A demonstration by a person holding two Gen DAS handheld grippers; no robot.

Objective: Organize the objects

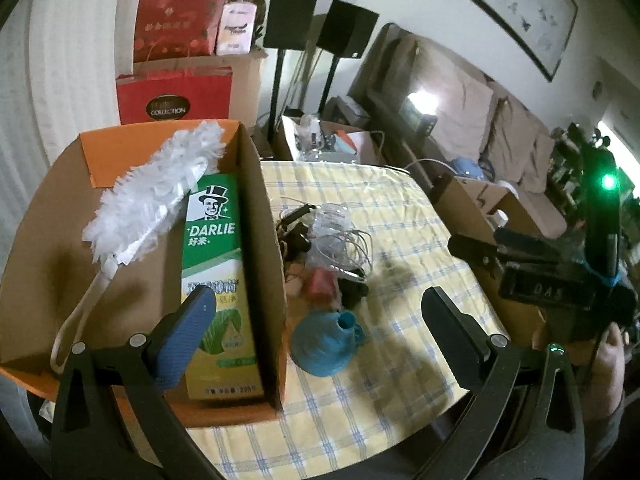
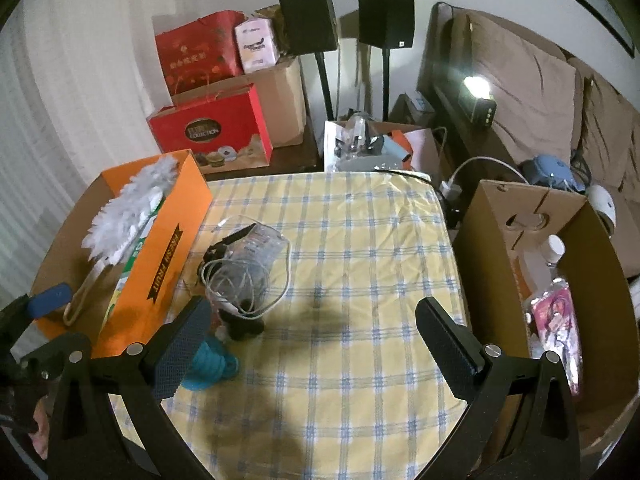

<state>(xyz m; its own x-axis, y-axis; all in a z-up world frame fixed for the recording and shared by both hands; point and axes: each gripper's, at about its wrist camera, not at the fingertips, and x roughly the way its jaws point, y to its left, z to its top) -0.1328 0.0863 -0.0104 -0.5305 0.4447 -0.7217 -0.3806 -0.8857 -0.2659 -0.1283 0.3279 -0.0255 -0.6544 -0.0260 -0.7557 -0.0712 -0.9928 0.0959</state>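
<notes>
An orange cardboard box (image 1: 264, 248) stands at the table's left and holds a white duster (image 1: 156, 188) and a green Darlie toothpaste carton (image 1: 214, 264). My left gripper (image 1: 320, 332) is open and empty, its left finger over the carton, its right finger over the tablecloth. A blue ball of yarn (image 1: 326, 340) lies between its fingers on the cloth. A pile of cables and clear plastic (image 1: 332, 236) lies behind it. My right gripper (image 2: 316, 340) is open and empty above the cloth. The yarn (image 2: 210, 364) lies by its left finger, the cable pile (image 2: 244, 272) ahead. The orange box (image 2: 160, 264) is at the left.
A yellow checked cloth (image 2: 360, 240) covers the table. A brown cardboard box (image 2: 580, 280) at the right holds a bottle and a pink packet. Red gift bags (image 2: 212, 132), speakers on stands (image 2: 308, 20) and a sofa (image 2: 540, 92) stand beyond the table.
</notes>
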